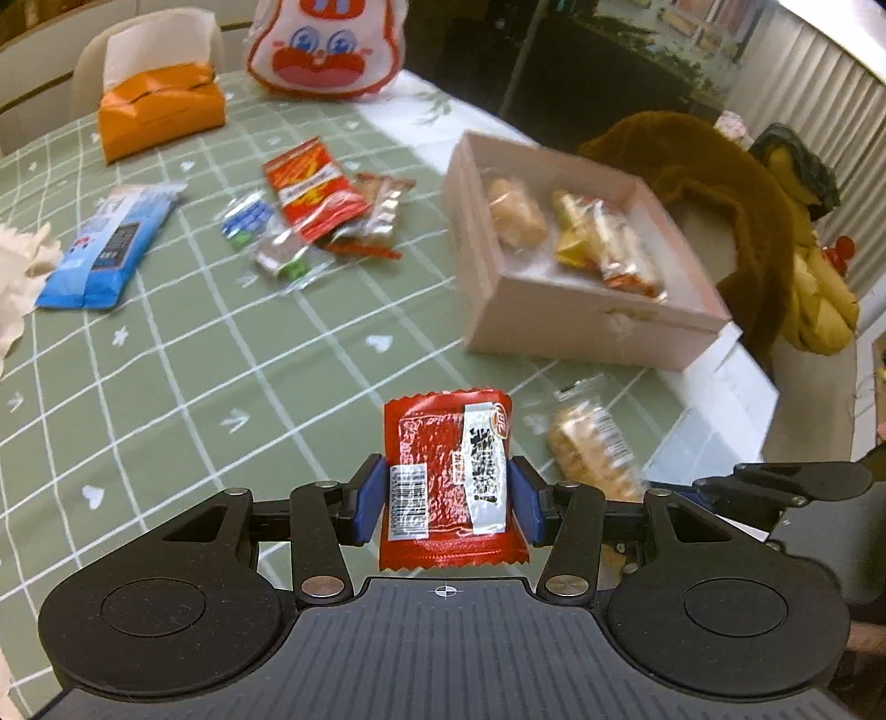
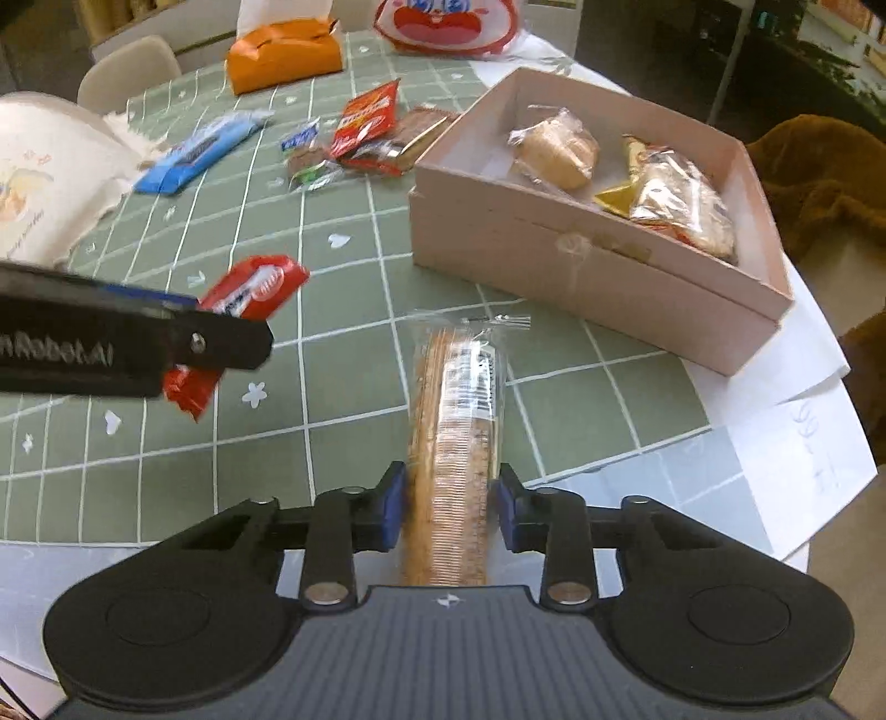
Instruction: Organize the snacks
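Orange tissue pack (image 1: 160,108), cartoon-face bag (image 1: 326,47), brown plush toy (image 1: 720,221) beside table.

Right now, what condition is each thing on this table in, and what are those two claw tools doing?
Left gripper: shut on red snack packet.
Right gripper: jaws around cracker pack, lying flat; grip unclear.
Pink box: open, three snacks inside.
Orange tissue pack: open, tissue sticking up.
Loose snack pile: still outside the box.
Blue packet: lying flat, sealed.
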The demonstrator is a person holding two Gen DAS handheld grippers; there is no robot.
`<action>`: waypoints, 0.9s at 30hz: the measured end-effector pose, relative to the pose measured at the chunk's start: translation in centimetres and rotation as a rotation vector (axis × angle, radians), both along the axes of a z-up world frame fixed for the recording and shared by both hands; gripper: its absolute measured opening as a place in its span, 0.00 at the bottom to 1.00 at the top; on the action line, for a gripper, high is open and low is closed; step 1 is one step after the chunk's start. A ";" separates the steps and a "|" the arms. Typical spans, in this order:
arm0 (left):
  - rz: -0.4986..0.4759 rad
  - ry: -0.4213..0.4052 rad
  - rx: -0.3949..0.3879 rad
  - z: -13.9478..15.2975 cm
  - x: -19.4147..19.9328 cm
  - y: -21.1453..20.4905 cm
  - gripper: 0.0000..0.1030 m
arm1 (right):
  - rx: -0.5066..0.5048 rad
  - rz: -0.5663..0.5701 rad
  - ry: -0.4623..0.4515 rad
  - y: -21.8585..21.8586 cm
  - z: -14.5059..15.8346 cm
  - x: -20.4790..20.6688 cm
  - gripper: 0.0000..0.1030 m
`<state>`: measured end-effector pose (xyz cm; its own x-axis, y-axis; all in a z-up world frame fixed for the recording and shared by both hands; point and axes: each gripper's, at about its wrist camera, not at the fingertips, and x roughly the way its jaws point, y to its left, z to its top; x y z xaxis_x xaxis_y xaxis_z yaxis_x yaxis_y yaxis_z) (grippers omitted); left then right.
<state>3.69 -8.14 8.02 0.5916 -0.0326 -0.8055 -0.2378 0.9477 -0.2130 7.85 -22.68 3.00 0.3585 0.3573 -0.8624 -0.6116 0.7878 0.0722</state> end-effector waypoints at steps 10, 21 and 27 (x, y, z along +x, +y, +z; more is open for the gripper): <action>-0.113 -0.317 -0.004 12.0 3.4 -0.8 0.51 | 0.283 -0.146 -0.215 -7.5 15.5 4.1 0.02; -0.119 -0.190 -0.084 6.8 6.0 -1.2 0.51 | 0.151 -0.066 -0.046 -5.9 9.4 4.3 0.28; -0.050 -0.034 -0.119 0.2 3.6 -0.1 0.51 | 0.067 -0.047 0.102 -3.0 1.4 2.5 0.49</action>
<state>7.28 -8.22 8.17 0.6138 -0.1570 -0.7737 -0.1820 0.9255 -0.3322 10.32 -25.64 4.45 0.2876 0.4005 -0.8700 -0.5606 0.8069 0.1862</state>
